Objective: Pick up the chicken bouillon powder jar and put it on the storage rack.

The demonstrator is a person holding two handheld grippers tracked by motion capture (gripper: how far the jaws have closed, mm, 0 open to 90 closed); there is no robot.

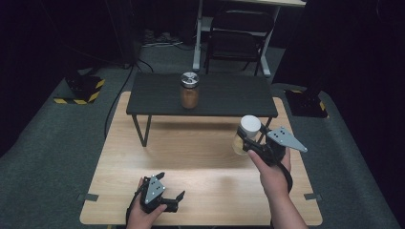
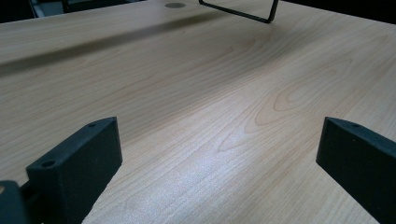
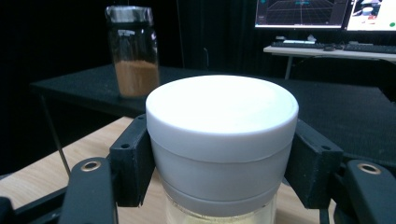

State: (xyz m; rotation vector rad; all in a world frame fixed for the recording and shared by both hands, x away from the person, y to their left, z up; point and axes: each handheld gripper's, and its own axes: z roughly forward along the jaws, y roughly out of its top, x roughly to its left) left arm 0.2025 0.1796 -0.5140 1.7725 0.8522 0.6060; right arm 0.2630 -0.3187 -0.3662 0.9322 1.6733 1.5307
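Observation:
My right gripper (image 1: 249, 140) is shut on a clear jar with a white lid (image 1: 250, 126), held above the right side of the wooden table (image 1: 191, 157). In the right gripper view the white lid (image 3: 222, 121) sits squeezed between both black pads (image 3: 133, 158), with pale contents below it. A second jar with a silver lid and brown powder (image 1: 189, 90) stands on the low black shelf (image 1: 224, 95); that jar (image 3: 133, 51) appears at upper left in the right gripper view. My left gripper (image 1: 171, 187) rests open near the table's front edge, nothing between its fingers (image 2: 79, 163).
The black shelf stands on thin metal legs (image 1: 142, 130) across the back of the table. A folding chair (image 1: 237, 38) and a desk leg stand behind it. Monitors (image 3: 322, 13) and a keyboard sit on a far desk. Grey carpet surrounds the table.

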